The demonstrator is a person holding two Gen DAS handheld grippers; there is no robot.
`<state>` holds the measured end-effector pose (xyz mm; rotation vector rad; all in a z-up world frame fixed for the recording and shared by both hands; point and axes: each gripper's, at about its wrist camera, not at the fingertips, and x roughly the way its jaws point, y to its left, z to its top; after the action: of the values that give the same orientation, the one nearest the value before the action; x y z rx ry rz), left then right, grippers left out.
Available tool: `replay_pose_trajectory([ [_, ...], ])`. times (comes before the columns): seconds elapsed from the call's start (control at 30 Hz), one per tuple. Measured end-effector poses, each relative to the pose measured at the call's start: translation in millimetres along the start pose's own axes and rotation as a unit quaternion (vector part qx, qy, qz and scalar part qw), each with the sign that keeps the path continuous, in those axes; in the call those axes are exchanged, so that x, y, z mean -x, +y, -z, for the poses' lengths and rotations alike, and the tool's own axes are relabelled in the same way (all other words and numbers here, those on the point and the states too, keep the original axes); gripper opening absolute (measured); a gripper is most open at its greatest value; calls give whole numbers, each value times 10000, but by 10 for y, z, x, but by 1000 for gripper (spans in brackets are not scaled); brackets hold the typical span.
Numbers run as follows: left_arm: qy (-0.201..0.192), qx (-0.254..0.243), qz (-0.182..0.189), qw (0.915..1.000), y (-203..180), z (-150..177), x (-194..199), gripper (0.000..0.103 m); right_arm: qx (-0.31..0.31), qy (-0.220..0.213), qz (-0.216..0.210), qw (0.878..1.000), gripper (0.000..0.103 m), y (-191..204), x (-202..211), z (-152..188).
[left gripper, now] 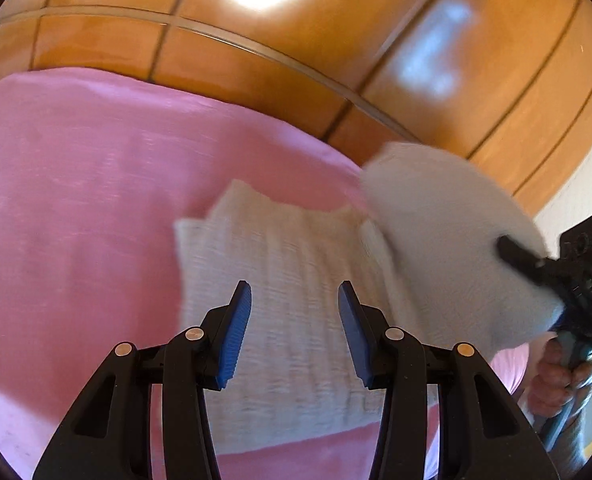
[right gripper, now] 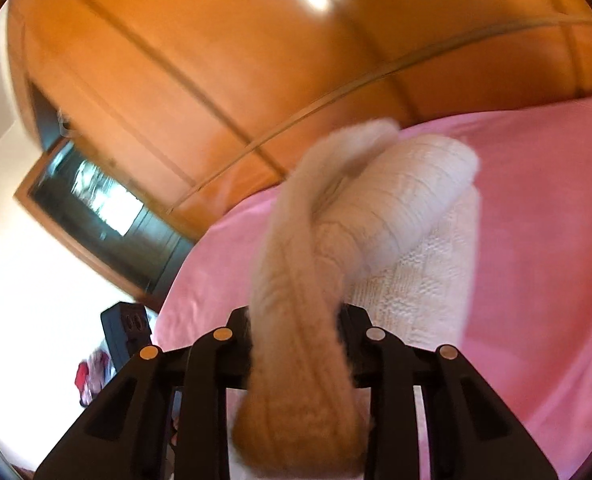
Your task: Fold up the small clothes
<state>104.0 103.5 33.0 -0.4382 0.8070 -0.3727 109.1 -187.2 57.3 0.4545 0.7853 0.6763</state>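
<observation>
Right hand-held gripper [right gripper: 296,320] lifts cream knit [right gripper: 296,264] above pink bedspread [right gripper: 543,240], wooden wardrobe [right gripper: 216,60] behind.

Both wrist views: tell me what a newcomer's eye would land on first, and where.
The cream knit garment lies mid-frame on the pink bedspread, one part lifted at the right by the right tongs, which are shut on the knit. In the foreground of the left wrist view, the left tongs stand open and empty above the fabric, with an orange wooden wardrobe behind.
</observation>
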Motion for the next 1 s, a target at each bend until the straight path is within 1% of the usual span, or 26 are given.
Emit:
replay_pose_trajectory([
  [0.1,18,276,183,9995,196,-37,106,44,373,402,141,9984,27,242,-535,126],
  [0.13,36,398,288,9988,266,-45,132,44,493,547,219,9970,27,297,-704,183],
  [0.17,77,582,469,9972,342,-43,151,44,671,672,329,9949,27,362,-869,259],
  [0.23,139,839,734,9937,430,-45,162,44,1046,834,584,9893,28,439,-1113,407],
  [0.27,164,956,881,9914,470,-49,169,44,1233,884,697,9860,32,480,-1187,488],
  [0.3,212,1085,1064,9882,503,-48,171,44,1416,895,721,9832,36,519,-1256,570],
  [0.33,227,1153,1133,9866,515,-49,164,46,1545,846,645,9823,48,563,-1267,621],
  [0.37,245,1226,1206,9848,524,-48,160,52,1660,789,484,9818,67,617,-1252,658],
  [0.4,266,1358,1342,9812,540,-48,144,64,1721,769,387,9813,75,649,-1212,677],
  [0.43,319,1454,1472,9778,540,-46,116,65,1750,739,353,9812,81,674,-1170,688],
  [0.47,386,1506,1551,9756,529,-50,81,65,1786,672,263,9813,81,692,-1066,705],
  [0.5,404,1517,1548,9754,529,-64,61,65,1800,630,199,9814,82,696,-976,723],
  [0.57,442,1496,1505,9762,497,-75,37,69,1814,502,217,9819,86,669,-794,775],
  [0.63,527,1538,1548,9745,461,-93,-10,70,1777,398,272,9829,87,565,-591,818],
  [0.67,559,1567,1555,9737,461,-107,-38,71,1755,363,330,9833,88,552,-513,867],
  [0.7,584,1610,1549,9730,447,-133,-60,74,1734,309,484,9832,88,492,-430,871],
  [0.77,655,1591,1481,9739,410,-187,-100,75,1692,191,824,9819,88,360,-321,898],
  [0.87,884,1416,1215,9785,379,-207,-184,75,1449,76,941,9849,88,172,-221,912],
  [0.9,1011,1363,1082,9795,362,-212,-260,71,1408,86,936,9856,87,133,-227,882],
  [0.93,1111,1250,913,9817,336,-197,-301,48,1390,74,915,9860,80,108,-230,858],
  [0.97,1166,1061,700,9850,307,-158,-314,35,1388,52,904,9862,73,162,-244,840],
  [1.0,1164,706,254,9904,242,-131,-327,21,1391,40,872,9864,69,176,-264,834],
])
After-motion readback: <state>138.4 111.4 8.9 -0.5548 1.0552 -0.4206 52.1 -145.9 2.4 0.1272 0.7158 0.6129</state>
